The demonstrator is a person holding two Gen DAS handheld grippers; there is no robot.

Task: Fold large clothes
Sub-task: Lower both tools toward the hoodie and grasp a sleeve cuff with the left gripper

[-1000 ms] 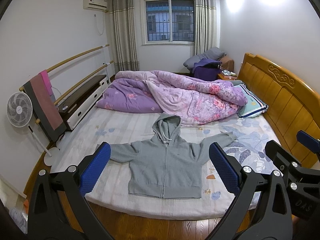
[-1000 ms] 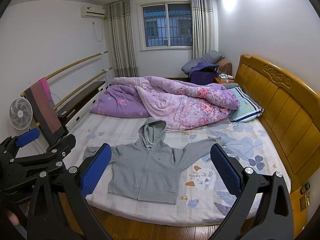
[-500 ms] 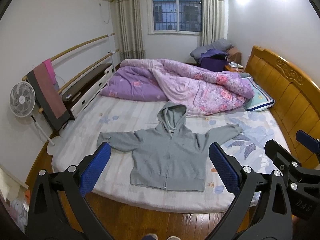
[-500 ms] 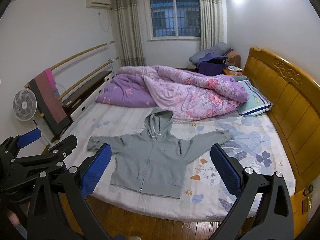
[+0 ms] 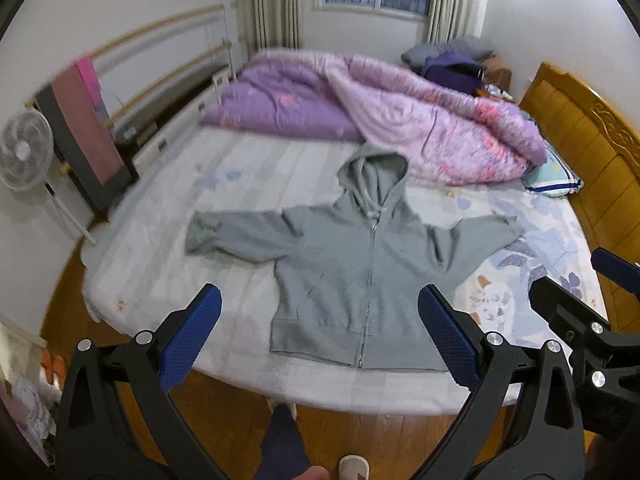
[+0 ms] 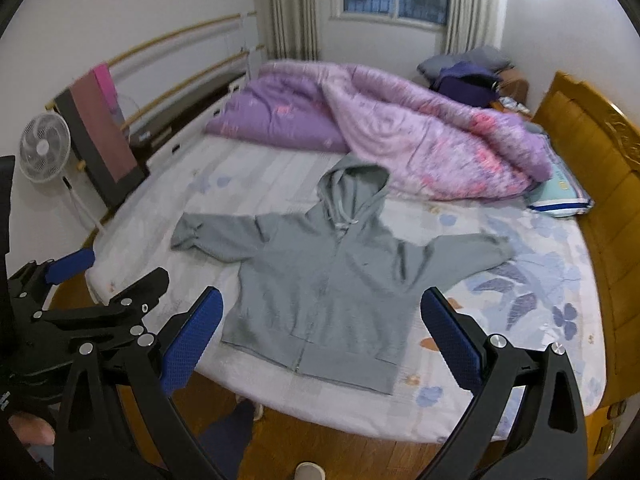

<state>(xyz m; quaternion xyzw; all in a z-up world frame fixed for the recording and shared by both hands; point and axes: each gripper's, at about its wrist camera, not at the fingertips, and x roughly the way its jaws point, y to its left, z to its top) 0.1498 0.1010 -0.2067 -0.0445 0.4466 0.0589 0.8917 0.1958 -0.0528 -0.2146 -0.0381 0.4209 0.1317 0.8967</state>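
A grey zip hoodie (image 5: 360, 264) lies flat, front up, on the bed (image 5: 240, 176), sleeves spread to both sides, hood pointing away from me; it also shows in the right wrist view (image 6: 324, 276). My left gripper (image 5: 318, 332) is open and empty, held in the air above the near bed edge, in front of the hoodie's hem. My right gripper (image 6: 322, 334) is open and empty, at the same height beside it. The right gripper shows at the right edge of the left wrist view (image 5: 576, 308), the left gripper at the left of the right wrist view (image 6: 92, 296).
A rumpled purple-pink quilt (image 5: 400, 116) fills the far half of the bed. A wooden headboard (image 5: 592, 152) stands on the right, a pillow (image 5: 554, 176) beside it. A white fan (image 5: 24, 152) and a rack with towels (image 5: 88, 128) stand left. My legs and slippers (image 5: 280, 432) are on the wood floor.
Both grippers have moved closer to the bed and tilted downward; the hoodie looks larger and the floor and my feet have come into view. The jaws stay open.
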